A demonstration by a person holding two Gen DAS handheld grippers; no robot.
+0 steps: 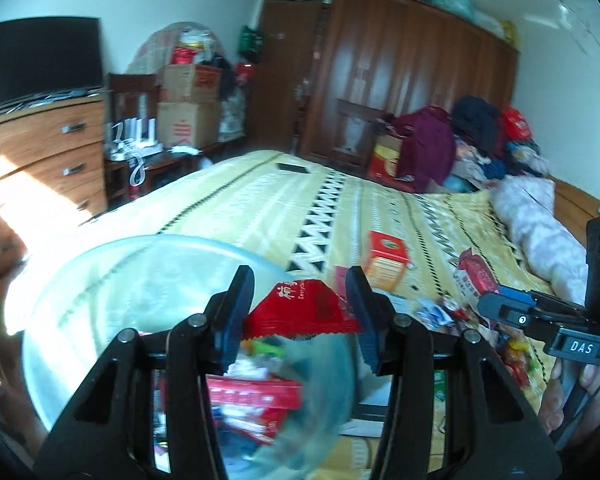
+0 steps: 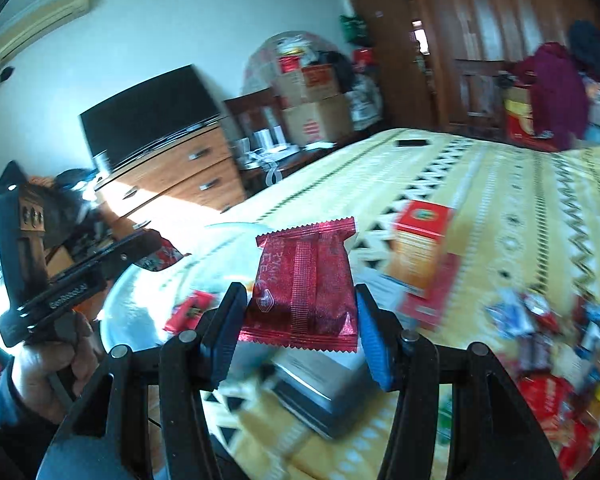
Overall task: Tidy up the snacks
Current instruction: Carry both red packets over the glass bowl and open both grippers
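The left gripper clamps a red crimp-edged snack packet above the clear plastic bowl on the yellow patterned bedspread. The right gripper clamps a dark red foil snack packet over the same bedspread.

A bed under a yellow patterned cover fills the room's middle, with a dark flat phone-like object lying near its far edge. Beyond it stands a tall brown wardrobe, with a heap of clothes at its foot. To the left, a wooden chest of drawers carries a black television, beside stacked cardboard boxes
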